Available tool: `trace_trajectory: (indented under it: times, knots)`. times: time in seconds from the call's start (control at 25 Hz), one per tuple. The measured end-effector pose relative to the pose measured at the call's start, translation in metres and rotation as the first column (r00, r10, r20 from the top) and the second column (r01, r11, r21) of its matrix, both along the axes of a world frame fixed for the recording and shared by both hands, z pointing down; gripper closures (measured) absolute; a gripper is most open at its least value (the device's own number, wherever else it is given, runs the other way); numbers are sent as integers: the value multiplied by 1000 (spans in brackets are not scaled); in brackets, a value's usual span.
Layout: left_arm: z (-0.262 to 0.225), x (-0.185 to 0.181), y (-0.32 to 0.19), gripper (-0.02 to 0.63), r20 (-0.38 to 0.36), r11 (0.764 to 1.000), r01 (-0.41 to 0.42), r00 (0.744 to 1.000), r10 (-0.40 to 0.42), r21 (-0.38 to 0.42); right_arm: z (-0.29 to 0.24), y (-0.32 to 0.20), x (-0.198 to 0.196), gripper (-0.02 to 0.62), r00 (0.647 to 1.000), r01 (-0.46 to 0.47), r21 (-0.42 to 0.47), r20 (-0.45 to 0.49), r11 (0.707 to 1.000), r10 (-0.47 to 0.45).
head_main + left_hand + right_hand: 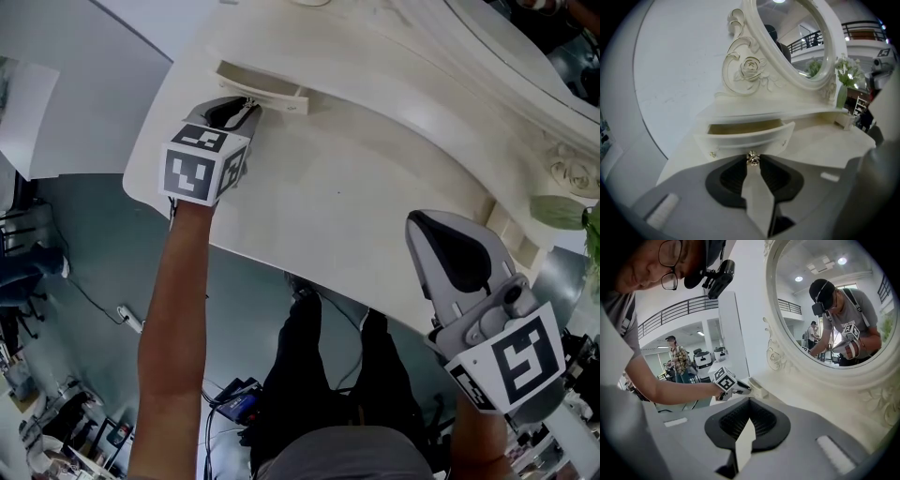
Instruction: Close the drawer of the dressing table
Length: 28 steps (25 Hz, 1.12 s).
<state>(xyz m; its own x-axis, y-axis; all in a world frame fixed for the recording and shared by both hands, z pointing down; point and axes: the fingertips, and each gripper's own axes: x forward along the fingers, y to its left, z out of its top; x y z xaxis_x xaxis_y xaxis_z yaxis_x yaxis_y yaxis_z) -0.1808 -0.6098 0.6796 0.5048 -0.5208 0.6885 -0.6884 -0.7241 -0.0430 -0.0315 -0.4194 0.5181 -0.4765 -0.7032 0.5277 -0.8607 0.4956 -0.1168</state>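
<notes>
Upper left: left hand-held gripper [251,105] clamps the knob [752,159] of the open drawer [267,86]; pushing inward likely comes next. Right hand-held gripper [424,225], lower right, closed, empty.

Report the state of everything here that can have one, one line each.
Drawer, open, pulled out.
Left gripper, shut on knob.
Knob, gripped at the jaw tips.
Right gripper, shut, empty, away from the drawer.
Vase, upright.
</notes>
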Motion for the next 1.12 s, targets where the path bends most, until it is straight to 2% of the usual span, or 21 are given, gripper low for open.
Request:
trace_trajectory:
  times: [0.36,0.92,1.0,1.12]
  knots:
    - [-5,15,-38,517,3,1000,-11,1000,11,-17,-9,-16,17,595,1000,-26,-1,-3,1000,26]
    - [-10,36,-43,516,16,1000,-13,1000,13,-17,-16,-4,40,595,999,-41,2,-8,999,41]
    - [-14,35,-40,500,25,1000,-5,1000,5,-12,-22,-2,40,594,999,-38,9,-10,999,38]
    - [-23,33,-31,437,34,1000,1,999,0,-10,-35,0,39,594,999,-34,26,-13,999,34]
